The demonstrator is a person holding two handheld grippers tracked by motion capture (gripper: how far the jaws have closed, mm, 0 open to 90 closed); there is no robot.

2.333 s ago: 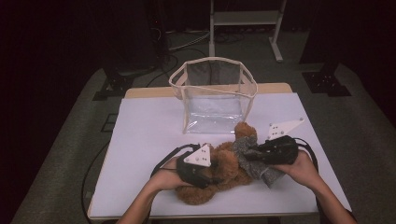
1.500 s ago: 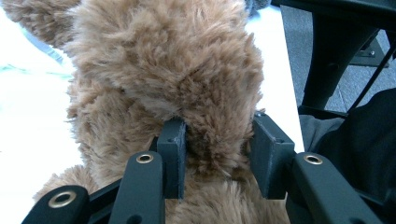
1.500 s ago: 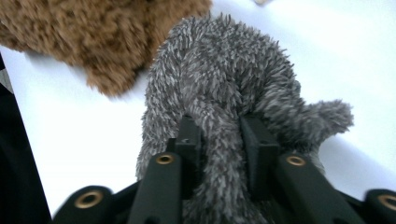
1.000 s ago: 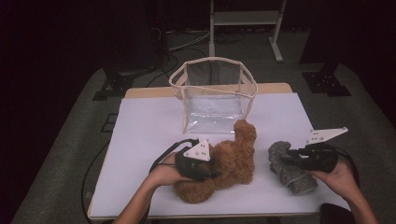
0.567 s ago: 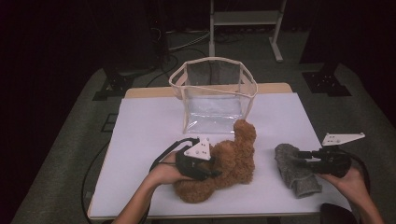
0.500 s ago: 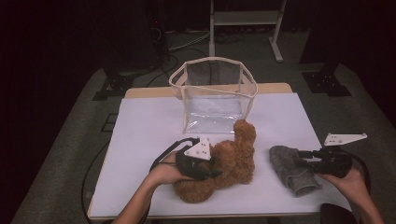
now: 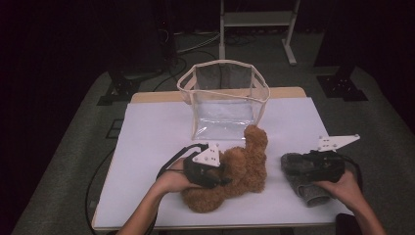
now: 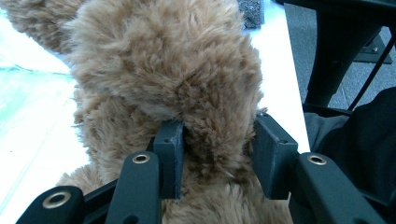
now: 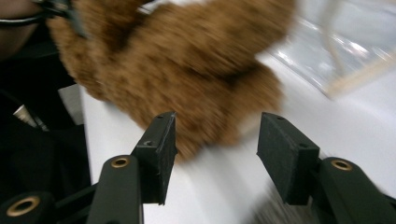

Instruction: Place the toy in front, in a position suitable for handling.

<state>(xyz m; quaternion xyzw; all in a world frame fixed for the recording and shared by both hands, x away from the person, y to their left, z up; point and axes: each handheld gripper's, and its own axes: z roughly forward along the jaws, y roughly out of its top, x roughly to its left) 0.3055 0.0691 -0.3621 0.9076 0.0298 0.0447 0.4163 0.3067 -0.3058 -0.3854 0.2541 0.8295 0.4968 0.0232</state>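
- High view: the brown teddy bear [image 7: 235, 171] lies on the white table [image 7: 147, 147] just in front of the clear bag [image 7: 223, 100]. The grey garment [image 7: 303, 178] is off it, and packing looks yet to come.
- Left gripper view: the left gripper [image 8: 217, 158] clamps the bear's fur.
- Right gripper view: the right gripper [image 9: 212, 156] has just been opening; its jaws stand apart with nothing between them, facing the bear.

1 teddy bear [image 7: 240, 169] | 1 grey garment [image 7: 306, 188] | 1 clear bag [image 7: 222, 100] | 2 grippers
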